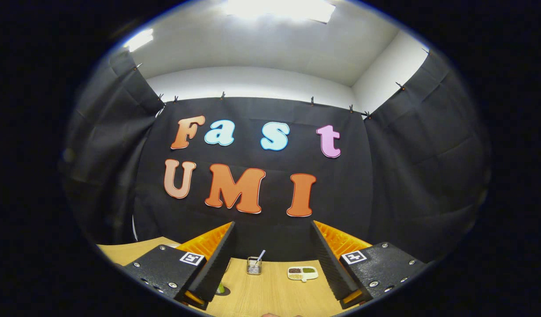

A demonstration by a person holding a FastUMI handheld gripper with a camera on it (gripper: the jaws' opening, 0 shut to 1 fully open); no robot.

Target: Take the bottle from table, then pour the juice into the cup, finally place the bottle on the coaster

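Observation:
My gripper [272, 223] is open and held high above the wooden table [270, 295], with nothing between its black ridged fingers [220, 259]. Beside the left finger, a small green thing [220, 288] sits on a dark round disc [226, 291] that may be the coaster. The finger hides most of both, so I cannot tell what the green thing is. On the table beyond the fingers stands a small mesh cup [254, 266] with a pale stick in it.
A white divided dish [302, 273] with dark and green contents lies on the table to the right of the mesh cup, near the right finger. The booth's black cloth wall rises right behind the table's far edge.

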